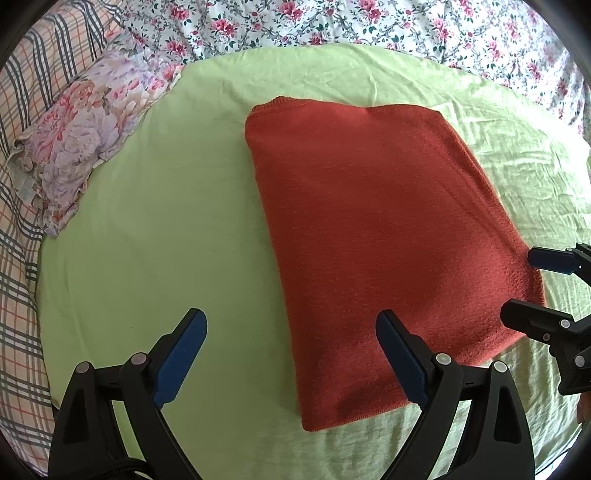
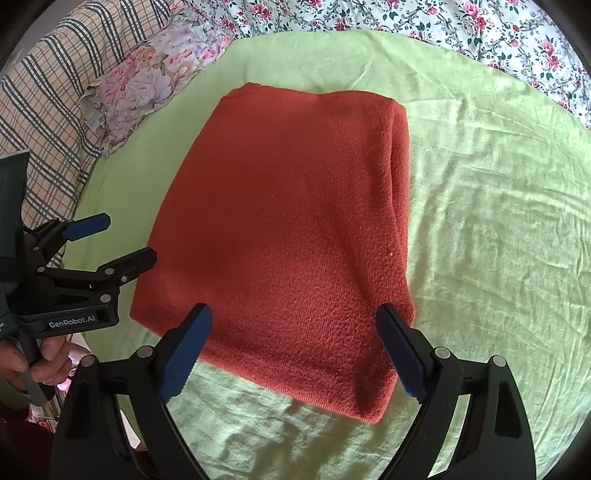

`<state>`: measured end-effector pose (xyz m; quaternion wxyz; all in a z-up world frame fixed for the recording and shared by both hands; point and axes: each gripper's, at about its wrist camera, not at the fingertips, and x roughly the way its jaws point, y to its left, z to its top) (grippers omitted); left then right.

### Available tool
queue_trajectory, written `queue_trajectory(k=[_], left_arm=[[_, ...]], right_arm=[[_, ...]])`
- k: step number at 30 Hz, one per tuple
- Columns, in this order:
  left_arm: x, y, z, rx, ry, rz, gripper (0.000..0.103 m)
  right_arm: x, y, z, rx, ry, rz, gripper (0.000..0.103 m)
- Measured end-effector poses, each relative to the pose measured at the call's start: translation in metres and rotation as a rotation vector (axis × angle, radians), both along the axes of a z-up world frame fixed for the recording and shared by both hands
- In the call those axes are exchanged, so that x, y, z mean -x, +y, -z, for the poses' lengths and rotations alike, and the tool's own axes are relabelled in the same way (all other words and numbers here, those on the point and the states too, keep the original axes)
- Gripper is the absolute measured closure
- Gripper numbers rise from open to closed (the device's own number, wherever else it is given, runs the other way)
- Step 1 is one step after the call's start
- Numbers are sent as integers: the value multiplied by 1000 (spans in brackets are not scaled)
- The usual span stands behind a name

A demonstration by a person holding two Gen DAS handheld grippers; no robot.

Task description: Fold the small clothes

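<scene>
A rust-red knitted garment (image 1: 373, 236) lies folded into a flat rectangle on a light green sheet (image 1: 155, 229); it also shows in the right wrist view (image 2: 288, 236). My left gripper (image 1: 291, 325) is open and empty, hovering over the garment's near left edge. My right gripper (image 2: 293, 319) is open and empty above the garment's near edge. The right gripper shows at the right edge of the left wrist view (image 1: 517, 284), open beside the garment's right corner. The left gripper shows in the right wrist view (image 2: 127, 238), open beside the garment's left edge.
A floral pillow (image 1: 85, 125) lies at the far left on the green sheet (image 2: 480, 229). A plaid blanket (image 1: 18, 184) covers the left side and a flowered bedsheet (image 1: 369, 22) runs along the back. A hand (image 2: 40, 358) holds the left gripper's handle.
</scene>
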<state>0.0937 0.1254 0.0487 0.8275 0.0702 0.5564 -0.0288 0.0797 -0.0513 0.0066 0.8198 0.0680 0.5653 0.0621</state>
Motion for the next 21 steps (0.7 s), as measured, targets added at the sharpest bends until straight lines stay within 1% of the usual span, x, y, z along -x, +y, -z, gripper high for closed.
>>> queue_trajectory(k=[21], left_arm=[[4,-5,-2,7,1,16,9]], right_arm=[[7,-9,-1,-4,-8,13,13]])
